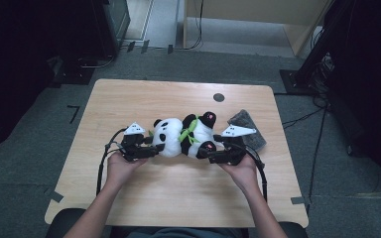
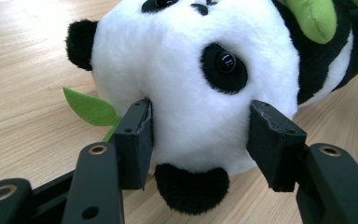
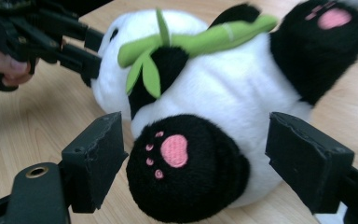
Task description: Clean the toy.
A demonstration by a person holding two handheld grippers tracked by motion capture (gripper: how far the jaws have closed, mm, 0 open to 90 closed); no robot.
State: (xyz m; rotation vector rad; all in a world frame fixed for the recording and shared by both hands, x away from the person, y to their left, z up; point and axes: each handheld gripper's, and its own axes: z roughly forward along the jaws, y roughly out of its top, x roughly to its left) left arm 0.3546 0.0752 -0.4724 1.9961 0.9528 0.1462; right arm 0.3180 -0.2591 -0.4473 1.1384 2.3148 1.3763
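Note:
A black-and-white plush panda [image 1: 186,136] holding a green bamboo sprig lies on its back across the middle of the wooden table [image 1: 129,99], head to the left. My left gripper [image 1: 154,148] is shut on the panda's head [image 2: 191,70], its pads [image 2: 137,135] pressing into the white fur on both sides. My right gripper [image 1: 206,151] is open around a black foot with a pink paw print [image 3: 186,168]; its pads [image 3: 98,154] stand just off the plush. The left gripper [image 3: 70,42] also shows at the head in the right gripper view.
A grey felt-like pouch [image 1: 248,126] lies behind my right hand near the table's right edge. A small black disc [image 1: 219,97] sits near the far edge. Dark stands and cables [image 1: 322,64] line the floor around the table.

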